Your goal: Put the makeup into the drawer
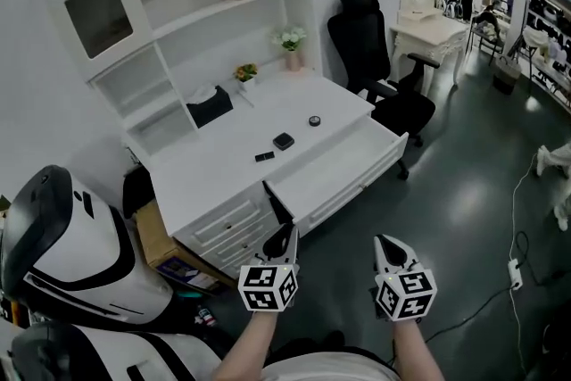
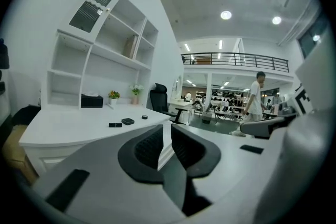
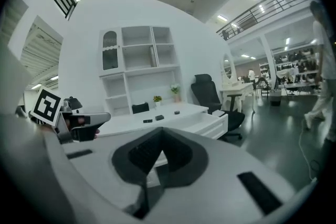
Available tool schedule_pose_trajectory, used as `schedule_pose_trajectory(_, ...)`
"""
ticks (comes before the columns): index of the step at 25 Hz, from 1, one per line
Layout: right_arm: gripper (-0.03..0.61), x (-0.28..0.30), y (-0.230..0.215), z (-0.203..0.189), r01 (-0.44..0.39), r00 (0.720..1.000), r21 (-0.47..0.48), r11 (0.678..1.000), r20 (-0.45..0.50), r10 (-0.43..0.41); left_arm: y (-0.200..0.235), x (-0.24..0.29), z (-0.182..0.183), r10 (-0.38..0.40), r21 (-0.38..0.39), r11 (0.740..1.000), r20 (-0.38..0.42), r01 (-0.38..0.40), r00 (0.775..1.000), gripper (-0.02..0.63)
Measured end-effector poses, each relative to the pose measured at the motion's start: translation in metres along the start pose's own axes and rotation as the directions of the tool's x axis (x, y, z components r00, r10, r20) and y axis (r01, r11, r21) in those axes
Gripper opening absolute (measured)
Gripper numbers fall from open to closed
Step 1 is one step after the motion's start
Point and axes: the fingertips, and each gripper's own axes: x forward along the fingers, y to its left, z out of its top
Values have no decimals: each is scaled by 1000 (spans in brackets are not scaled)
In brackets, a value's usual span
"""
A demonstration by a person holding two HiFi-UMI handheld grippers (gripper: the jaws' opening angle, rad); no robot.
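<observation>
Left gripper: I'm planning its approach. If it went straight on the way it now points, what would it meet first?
Probably the near end of the open drawer: the left gripper aims at that corner of the white desk, and nothing shows in between. Depth is unclear, so this is a best guess.

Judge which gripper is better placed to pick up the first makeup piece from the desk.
Left, probably: the left gripper is nearer the makeup pieces on the desk; the right gripper is farther, opposite the open drawer.

The left gripper (image 1: pixel 282 235) and right gripper (image 1: pixel 387 244) are white with black ribbed pads (image 2: pixel 147 147) and black-and-white marker cubes (image 1: pixel 268 286).
</observation>
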Motion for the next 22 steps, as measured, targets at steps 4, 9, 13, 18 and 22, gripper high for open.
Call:
schedule_pose_trajectory(4,2,2,-1,0,-26,1000,2,1000,-1,26,6,-1,-1,40,-4,999,-7,-40,999,85)
schedule_pose_trajectory(9,2,4,3,-3,-57,998,0,998,-6,57,17,-3,-3,89,8,996,-18,-89,996,132)
schedule_pose_trajectory(13,2,15,5,-7,-81,996,14,997,-22,82,31,1,-5,129,11,992,-27,-128,991,158)
schedule_pose_trajectory(18,2,39,2,-7,-95,995,26,995,-31,96,52,18,-11,162,21,987,-54,-161,985,197)
schedule_pose_trajectory(22,2,66,-3,-1,-99,994,26,995,-41,100,72,41,-12,179,13,984,-68,-178,982,212)
